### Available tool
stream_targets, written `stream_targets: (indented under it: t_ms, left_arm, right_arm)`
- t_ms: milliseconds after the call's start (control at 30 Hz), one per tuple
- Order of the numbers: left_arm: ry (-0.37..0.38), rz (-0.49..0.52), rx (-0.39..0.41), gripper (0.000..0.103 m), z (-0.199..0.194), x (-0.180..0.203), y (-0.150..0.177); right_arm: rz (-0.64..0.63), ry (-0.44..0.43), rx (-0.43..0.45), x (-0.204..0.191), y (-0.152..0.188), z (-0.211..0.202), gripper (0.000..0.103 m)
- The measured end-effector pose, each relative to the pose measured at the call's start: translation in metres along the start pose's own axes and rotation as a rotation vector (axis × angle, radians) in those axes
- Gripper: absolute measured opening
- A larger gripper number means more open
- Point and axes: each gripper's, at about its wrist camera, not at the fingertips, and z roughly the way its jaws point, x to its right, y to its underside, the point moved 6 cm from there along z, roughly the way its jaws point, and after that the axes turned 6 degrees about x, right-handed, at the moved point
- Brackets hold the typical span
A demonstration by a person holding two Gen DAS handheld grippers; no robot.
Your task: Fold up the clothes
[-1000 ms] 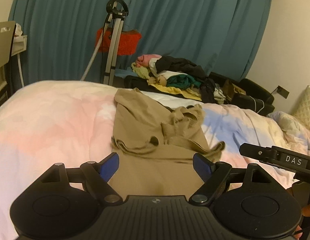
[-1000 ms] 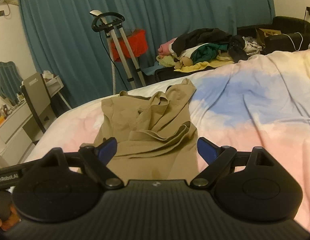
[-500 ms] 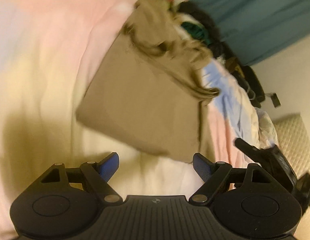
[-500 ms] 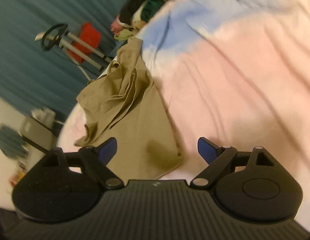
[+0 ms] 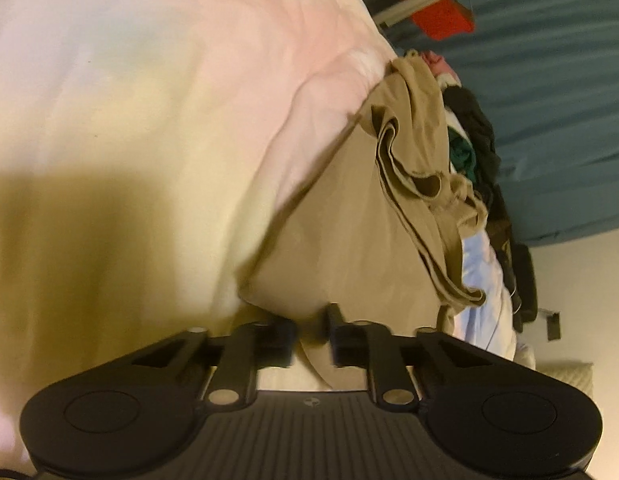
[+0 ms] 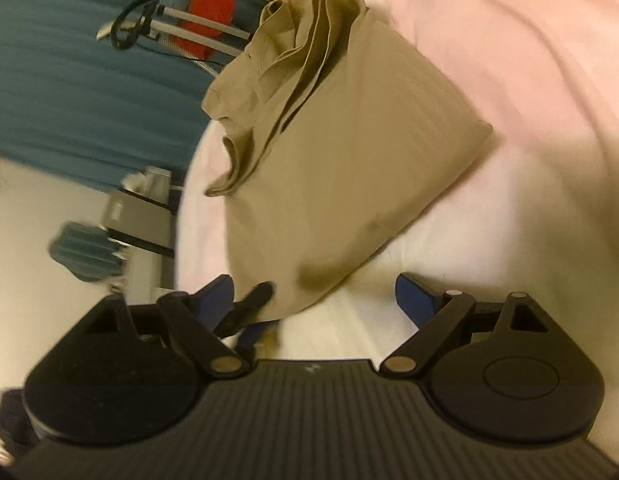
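A tan garment lies on the pastel bed cover, flat at its near end and bunched at its far end. My left gripper is shut on the garment's near hem at one corner. In the right wrist view the same garment lies ahead. My right gripper is open, its jaws wide apart just above the garment's other near corner. The left gripper's fingers show at the hem beside my right gripper's left finger.
A pile of mixed clothes lies beyond the bed on a dark sofa. A garment steamer stand and a red item stand before the teal curtain. A chair and desk stand beside the bed.
Both grippers tilted down and came in low to the garment's near hem. The left gripper went from open to shut on the hem. The right stays open.
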Motion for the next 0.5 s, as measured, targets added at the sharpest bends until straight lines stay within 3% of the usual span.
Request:
stream_targets:
  t_ms: [233, 500]
  left_arm:
    - [0.023, -0.002, 0.024, 0.008, -0.007, 0.000, -0.003]
    - [0.061, 0.047, 0.055, 0.011, -0.015, 0.010, -0.005]
  right_arm:
    - [-0.112, 0.044, 0.047, -0.005, 0.002, 0.009, 0.087]
    - [-0.136, 0.055, 0.052, -0.001, 0.001, 0.004, 0.085]
